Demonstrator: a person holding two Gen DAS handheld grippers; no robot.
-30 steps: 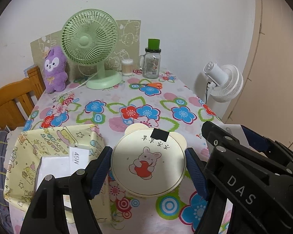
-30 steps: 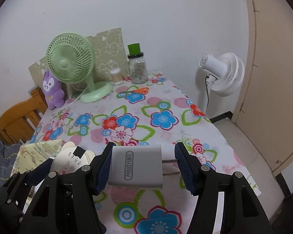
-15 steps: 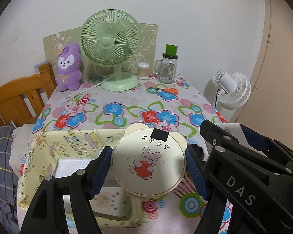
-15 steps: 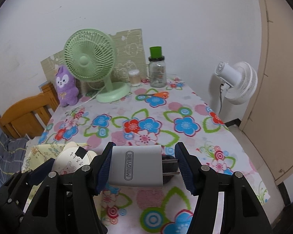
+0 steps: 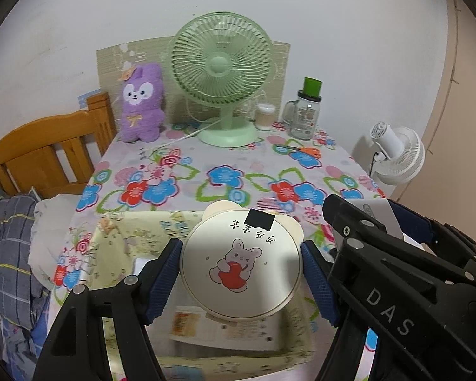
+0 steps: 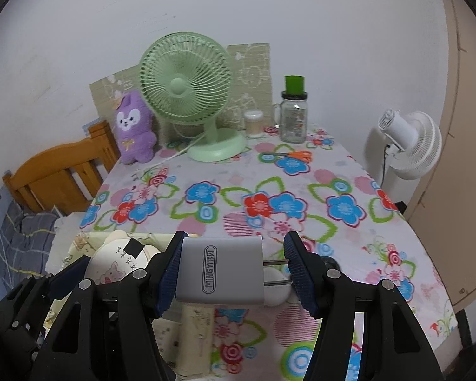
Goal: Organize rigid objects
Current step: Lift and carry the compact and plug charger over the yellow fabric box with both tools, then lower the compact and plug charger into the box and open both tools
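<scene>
Left gripper (image 5: 240,270) clamps round cream case (image 5: 240,266), rabbit-and-apple print, frame centre; right gripper (image 6: 233,274) clamps grey charger (image 6: 220,274), marked "MINGYI", lower centre.

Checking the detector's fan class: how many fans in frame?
2. Green desk fan at the table's back, beside the purple plush; white fan off the table's right edge. None hidden that I can see.

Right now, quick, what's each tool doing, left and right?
Left tool: closed on the round bunny-print case.
Right tool: closed on the white MINGYI charger plug.
</scene>
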